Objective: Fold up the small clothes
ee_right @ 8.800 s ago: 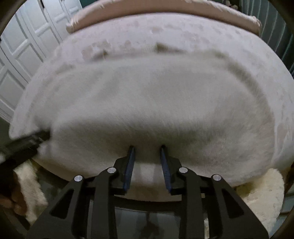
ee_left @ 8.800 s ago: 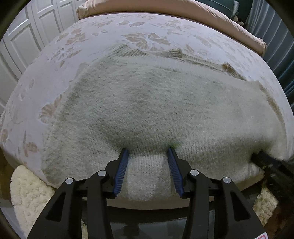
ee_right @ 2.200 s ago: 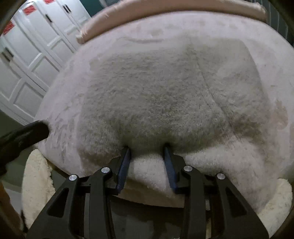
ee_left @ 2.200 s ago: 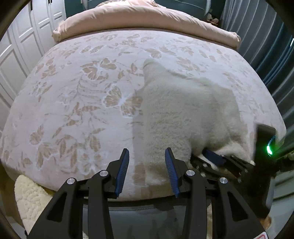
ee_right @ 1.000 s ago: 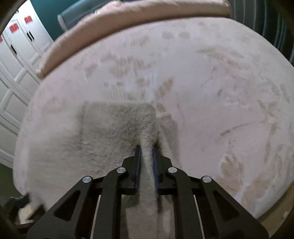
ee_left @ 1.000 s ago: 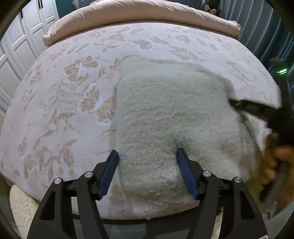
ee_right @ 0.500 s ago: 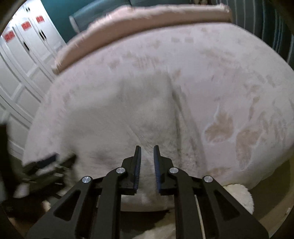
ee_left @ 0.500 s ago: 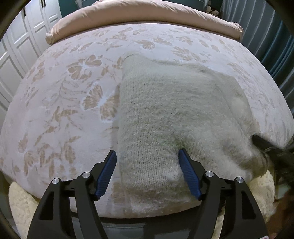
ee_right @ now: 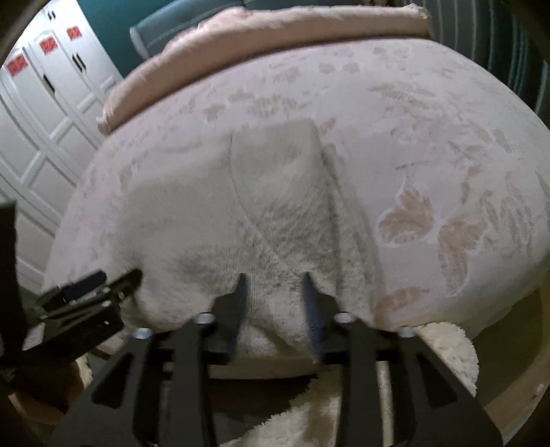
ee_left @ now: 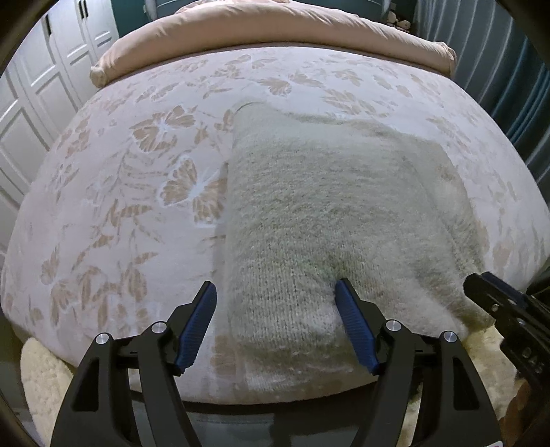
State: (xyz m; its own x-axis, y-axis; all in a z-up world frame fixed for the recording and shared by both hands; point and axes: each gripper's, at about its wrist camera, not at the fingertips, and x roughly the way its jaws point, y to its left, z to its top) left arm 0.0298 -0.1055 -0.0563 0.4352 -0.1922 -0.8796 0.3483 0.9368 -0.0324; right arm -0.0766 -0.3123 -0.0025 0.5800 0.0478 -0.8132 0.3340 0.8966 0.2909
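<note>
A cream knitted sweater (ee_left: 330, 220) lies folded into a rough rectangle on the near right part of the bed (ee_left: 120, 192), its near edge hanging slightly over the bed's front. The bed carries a pale cover with a tan floral pattern, and a rolled pinkish duvet (ee_left: 275, 31) lies across its far end.

The left gripper (ee_left: 276, 299) is spread wide at the sweater's near left corner: its left finger sits over the bare cover just beside the sweater's left edge, while its right finger touches the knit. It grips nothing. The right gripper (ee_left: 498, 302) enters that view from the right, near the sweater's near right corner.

In the right wrist view, which is somewhat blurred, the right gripper (ee_right: 273, 285) is parted, its two fingers straddling the sweater's (ee_right: 240, 213) near edge with fabric between them; no clamping shows. The left gripper (ee_right: 103, 285) appears at the left, close to the sweater's near left side.

White panelled wardrobe doors (ee_left: 34, 103) stand at the left, and a fluffy cream rug (ee_right: 443, 354) lies on the floor below the bed's near edge.
</note>
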